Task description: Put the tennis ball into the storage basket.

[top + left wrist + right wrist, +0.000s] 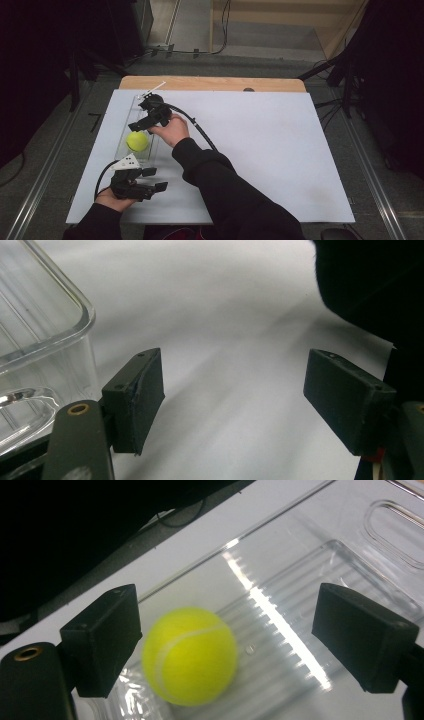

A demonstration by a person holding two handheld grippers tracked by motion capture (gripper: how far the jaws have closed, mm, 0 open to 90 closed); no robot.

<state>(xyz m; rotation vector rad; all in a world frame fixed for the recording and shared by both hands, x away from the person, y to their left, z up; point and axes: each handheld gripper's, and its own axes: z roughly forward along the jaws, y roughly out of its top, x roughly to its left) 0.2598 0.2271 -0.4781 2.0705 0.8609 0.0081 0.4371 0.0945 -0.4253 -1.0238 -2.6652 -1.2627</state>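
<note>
Jaws of the right gripper stand apart above the tennis ball.

A white-topped table carries a clear plastic tray near its left edge.

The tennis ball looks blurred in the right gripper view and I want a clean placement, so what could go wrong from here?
The tennis ball sits in the clear tray, apart from the right gripper, whose fingers stand wide. Its blur suggests motion, so it might roll or bounce along the ribbed floor. The right gripper hangs close above, so it could nudge the ball on withdrawal. The open left gripper rests beside the tray corner and may bump it.
</note>
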